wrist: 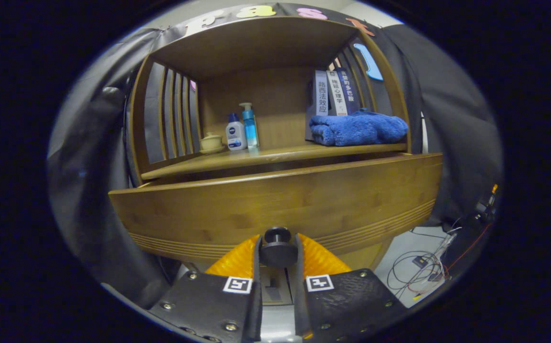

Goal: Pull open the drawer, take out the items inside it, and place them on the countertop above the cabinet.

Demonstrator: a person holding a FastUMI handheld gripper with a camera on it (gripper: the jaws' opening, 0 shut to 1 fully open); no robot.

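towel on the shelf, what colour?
Blue. The folded towel shows best in the gripper view, beside the books.

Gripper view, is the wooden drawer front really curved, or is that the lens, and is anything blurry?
Gripper view: fisheye distortion bows the wooden drawer front and the shelf board; the round black drawer knob between the gripper fingers looks soft, while the folded blue towel stays sharp under dim, even light.

"路西法效应" on grey book spine (321, 93)
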